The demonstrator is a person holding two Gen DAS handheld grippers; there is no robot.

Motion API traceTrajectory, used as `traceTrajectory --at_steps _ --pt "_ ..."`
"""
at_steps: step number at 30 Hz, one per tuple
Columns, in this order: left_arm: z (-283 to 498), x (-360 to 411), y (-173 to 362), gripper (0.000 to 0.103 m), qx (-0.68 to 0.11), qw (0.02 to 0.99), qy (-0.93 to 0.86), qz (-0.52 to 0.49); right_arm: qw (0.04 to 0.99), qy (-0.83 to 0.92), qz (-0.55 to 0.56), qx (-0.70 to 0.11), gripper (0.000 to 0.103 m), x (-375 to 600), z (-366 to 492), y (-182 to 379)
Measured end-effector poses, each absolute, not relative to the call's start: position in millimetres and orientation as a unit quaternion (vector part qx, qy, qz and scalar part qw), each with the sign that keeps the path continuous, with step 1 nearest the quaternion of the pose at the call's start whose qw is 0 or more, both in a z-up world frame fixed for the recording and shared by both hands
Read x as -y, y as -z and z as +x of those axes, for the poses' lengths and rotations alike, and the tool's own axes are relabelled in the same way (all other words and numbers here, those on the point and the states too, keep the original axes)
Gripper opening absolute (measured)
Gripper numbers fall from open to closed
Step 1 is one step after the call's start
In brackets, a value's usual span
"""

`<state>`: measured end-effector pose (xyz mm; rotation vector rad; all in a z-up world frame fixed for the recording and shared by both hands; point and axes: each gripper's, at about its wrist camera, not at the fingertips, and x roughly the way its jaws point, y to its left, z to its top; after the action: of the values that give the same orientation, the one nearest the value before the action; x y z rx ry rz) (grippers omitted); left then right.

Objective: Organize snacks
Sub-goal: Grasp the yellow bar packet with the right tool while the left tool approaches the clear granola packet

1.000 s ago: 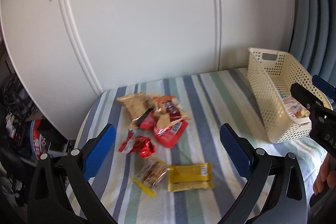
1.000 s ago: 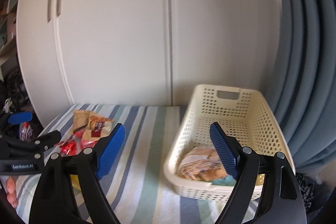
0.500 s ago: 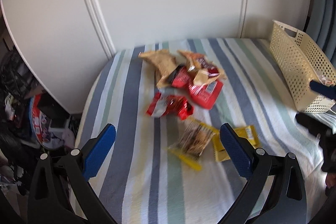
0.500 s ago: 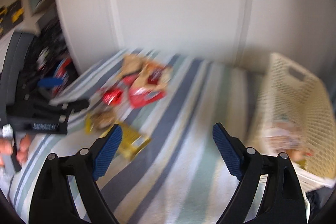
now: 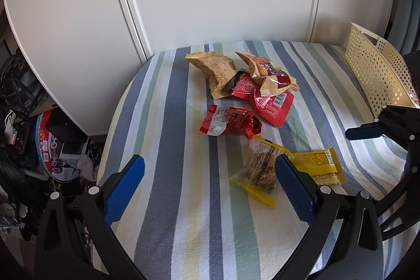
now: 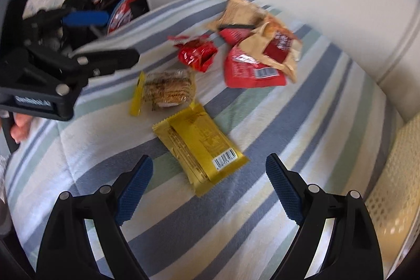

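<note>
Both grippers are held spread wide and empty above the striped cloth [image 5: 170,122]. The yellow packet [image 6: 200,146] is seen just ahead of the right gripper [image 6: 207,185], between its fingers. The clear cracker packet [image 5: 260,171] lies just inside the left gripper's [image 5: 210,185] right finger. The cream basket [image 5: 378,72] stands far right.

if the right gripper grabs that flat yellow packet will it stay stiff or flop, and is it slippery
The yellow packet lies flat with sharp fold lines, so it probably holds its shape, bending a little at the crimped ends. Its glossy foil looks slick. It seems thin and light, so a push would likely slide it across the striped cloth.
</note>
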<state>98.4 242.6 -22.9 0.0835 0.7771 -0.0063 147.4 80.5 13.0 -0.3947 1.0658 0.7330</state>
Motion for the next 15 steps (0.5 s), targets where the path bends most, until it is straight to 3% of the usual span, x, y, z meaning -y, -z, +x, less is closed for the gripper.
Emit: traceTrajectory --at_steps 9,15 --pt "100.1 -243.6 24.4 0.101 -0.381 0.924 0.002 0.044 0.753 -0.364 -0.204 -0.508 0.086 -101.3 163.3 -1.4" --pt "100.8 -244.3 20.7 0.101 -0.377 0.925 0.002 0.042 0.745 -0.376 -0.197 -0.513 0.063 -106.9 162.2 0.7"
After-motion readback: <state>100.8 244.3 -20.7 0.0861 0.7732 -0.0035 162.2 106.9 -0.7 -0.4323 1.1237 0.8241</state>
